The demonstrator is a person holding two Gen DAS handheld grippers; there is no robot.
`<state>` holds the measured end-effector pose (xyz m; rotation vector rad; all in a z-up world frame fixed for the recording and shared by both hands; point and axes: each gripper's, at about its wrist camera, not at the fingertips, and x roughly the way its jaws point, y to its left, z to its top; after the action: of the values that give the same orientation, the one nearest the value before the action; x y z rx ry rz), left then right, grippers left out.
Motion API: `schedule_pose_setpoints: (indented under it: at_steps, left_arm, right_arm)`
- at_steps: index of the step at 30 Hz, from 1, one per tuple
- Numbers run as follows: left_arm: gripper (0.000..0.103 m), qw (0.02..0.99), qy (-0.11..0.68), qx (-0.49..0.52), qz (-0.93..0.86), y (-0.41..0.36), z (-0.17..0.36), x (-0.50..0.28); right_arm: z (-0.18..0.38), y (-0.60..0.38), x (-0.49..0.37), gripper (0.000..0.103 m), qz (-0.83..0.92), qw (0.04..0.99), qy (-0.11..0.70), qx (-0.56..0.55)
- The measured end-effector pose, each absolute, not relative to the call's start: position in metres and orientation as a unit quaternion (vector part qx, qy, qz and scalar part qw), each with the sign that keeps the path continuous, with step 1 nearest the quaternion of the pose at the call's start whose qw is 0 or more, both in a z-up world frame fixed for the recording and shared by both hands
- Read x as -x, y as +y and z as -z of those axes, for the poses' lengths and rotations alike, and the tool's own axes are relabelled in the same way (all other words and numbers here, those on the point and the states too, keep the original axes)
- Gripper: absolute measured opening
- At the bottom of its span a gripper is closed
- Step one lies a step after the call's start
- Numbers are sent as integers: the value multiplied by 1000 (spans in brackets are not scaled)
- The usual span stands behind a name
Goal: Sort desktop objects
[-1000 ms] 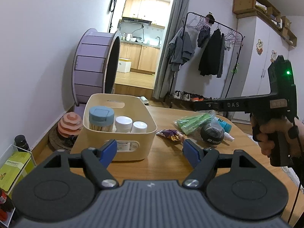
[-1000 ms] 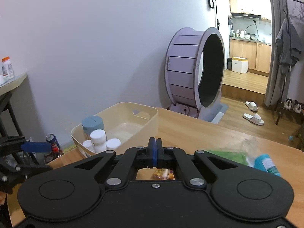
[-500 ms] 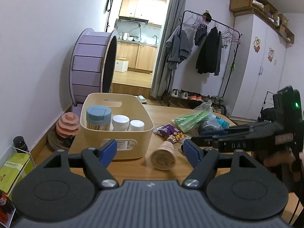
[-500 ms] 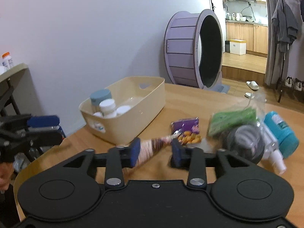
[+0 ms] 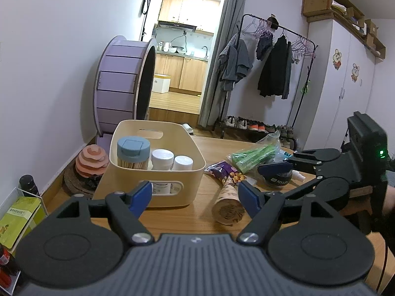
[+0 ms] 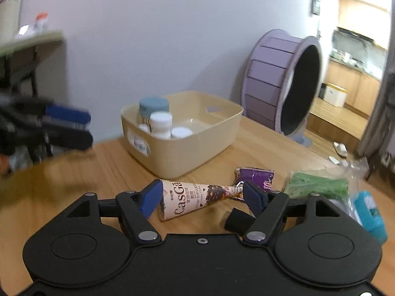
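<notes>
From your left wrist view, your left gripper stands open and empty at lower centre, the cream bin just beyond it; the cone snack lies right of centre on the wooden table.

From your right wrist view, your right gripper is opening, jaws either side of the cone snack, not pressing it, at lower centre.
</notes>
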<state>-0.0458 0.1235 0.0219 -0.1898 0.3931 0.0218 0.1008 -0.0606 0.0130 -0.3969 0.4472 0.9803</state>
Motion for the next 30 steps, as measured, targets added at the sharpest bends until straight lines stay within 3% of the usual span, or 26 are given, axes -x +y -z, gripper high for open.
schedule_pose_setpoints:
  at_steps: [5,10,18,30]
  left_arm:
    - [76,976,197,95,-12,123,-21,44]
    - [76,975,200,93,-10,120,-20,40]
    - [76,975,205,91,-11,122,-19,38]
    - [76,975,201,95,-13,124,-21,40]
  right_arm:
    - [-11,-60,-123,71,-467,828,217,220]
    - [-20,-58,-154,71,-471,835,254,133]
    - [1,-28,-167,72,-479,824,252,168]
    - [-8,-44,-134,72,-511,771,288,247]
